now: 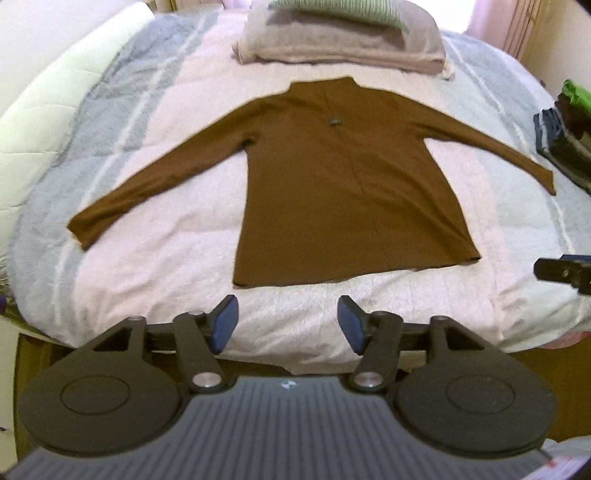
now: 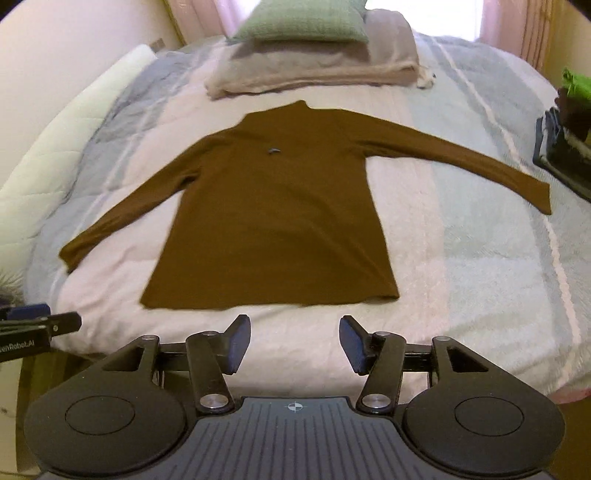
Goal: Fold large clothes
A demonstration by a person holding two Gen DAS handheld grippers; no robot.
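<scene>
A brown long-sleeved top [image 1: 332, 184] [image 2: 273, 221] lies flat on the bed, collar away from me, both sleeves spread out to the sides. A small dark tag shows near its chest. My left gripper [image 1: 288, 314] hovers open just short of the hem, nothing between its blue pads. My right gripper [image 2: 295, 332] is open too, near the hem's right half, empty. The right gripper also shows at the right edge of the left wrist view [image 1: 561, 273]. The left gripper shows at the left edge of the right wrist view [image 2: 40, 321].
The bed [image 1: 147, 277] carries a pink and grey-blue striped quilt. Folded beige blankets [image 1: 343, 40] with a green cushion [image 2: 303, 22] lie beyond the collar. A stack of folded clothes [image 1: 569, 133] sits at the right edge. A white padded bolster [image 2: 66, 147] runs along the left.
</scene>
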